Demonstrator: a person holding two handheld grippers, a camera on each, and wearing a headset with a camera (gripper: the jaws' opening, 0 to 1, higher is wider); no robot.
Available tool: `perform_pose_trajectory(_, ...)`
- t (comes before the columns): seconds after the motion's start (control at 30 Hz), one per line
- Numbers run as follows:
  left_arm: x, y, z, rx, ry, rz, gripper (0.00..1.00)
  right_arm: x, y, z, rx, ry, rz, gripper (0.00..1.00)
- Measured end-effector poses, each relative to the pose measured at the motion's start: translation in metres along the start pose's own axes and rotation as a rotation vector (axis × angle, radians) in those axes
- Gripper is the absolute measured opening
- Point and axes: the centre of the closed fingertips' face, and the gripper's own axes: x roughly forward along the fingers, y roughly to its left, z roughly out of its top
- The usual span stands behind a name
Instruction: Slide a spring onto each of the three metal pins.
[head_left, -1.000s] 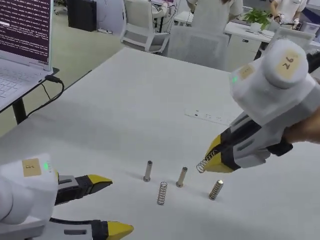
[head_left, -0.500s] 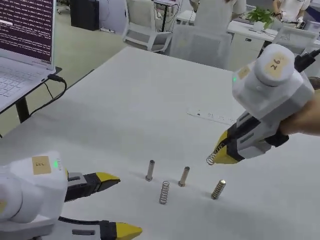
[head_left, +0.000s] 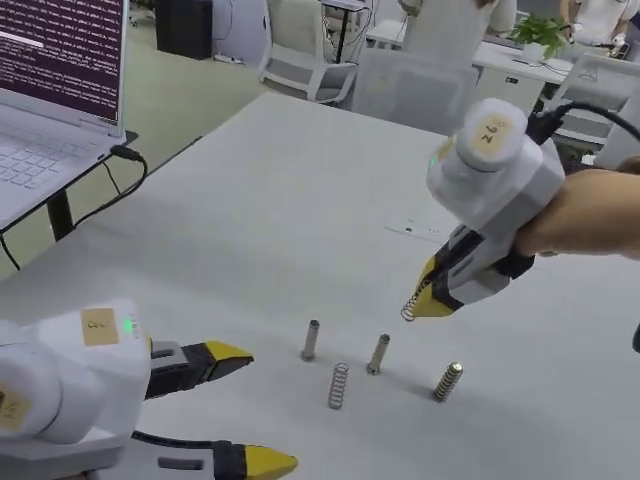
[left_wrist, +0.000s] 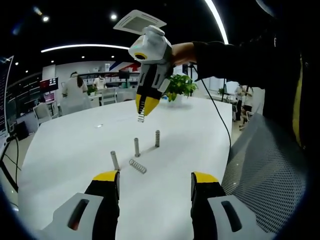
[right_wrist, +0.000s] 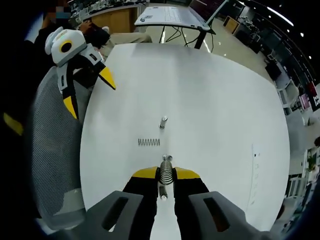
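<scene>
Right claw (head_left: 428, 303) pinching coiled wire spring (head_left: 409, 309), long axis roughly vertical; smooth steel pins (head_left: 311, 340) upright; left claw (head_left: 262, 408) agape.

White, black and yellow tools over a plain white table (head_left: 230, 220)

The left gripper (head_left: 268, 408) and right gripper (head_left: 428, 303) both have white bodies, black jaw arms and yellow tips, each with a tan label and a small green light. The held spring (head_left: 409, 311), the loose spring (head_left: 338, 385) and the sprung pin (head_left: 447, 382) nearest the table's right edge are silvery. The two bare ones, the left pin (head_left: 311, 340) and the middle pin (head_left: 378, 354), are dull grey. Beyond the table's left edge, the silver laptop (head_left: 30, 165) has a dark purple screen lined with pale text, and its cable (head_left: 128, 170) is black.
</scene>
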Motion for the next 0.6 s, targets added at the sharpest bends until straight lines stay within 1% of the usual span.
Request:
perform_pose_trajectory(0.13,-0.002,0.0,-0.001,-0.002,0.001,0.004,0.53,0.01,-0.001,0.002,-0.005,0.016,0.019,0.09)
perform_pose_trajectory(0.3,-0.004,0.001,-0.002,-0.006,0.002,0.01,0.52,0.022,-0.003,-0.003,-0.016,0.053,0.025,0.09)
perform_pose_trajectory(0.43,-0.004,0.0,-0.002,-0.007,0.004,0.008,0.52,0.028,-0.006,-0.006,0.004,0.055,0.034,0.09)
perform_pose_trajectory(0.47,-0.004,0.0,-0.002,-0.008,0.004,0.006,0.52,0.031,-0.01,-0.008,0.008,0.056,0.036,0.09)
perform_pose_trajectory(0.6,-0.005,0.0,-0.003,-0.009,0.006,0.006,0.51,0.035,-0.013,-0.011,0.019,0.058,0.04,0.09)
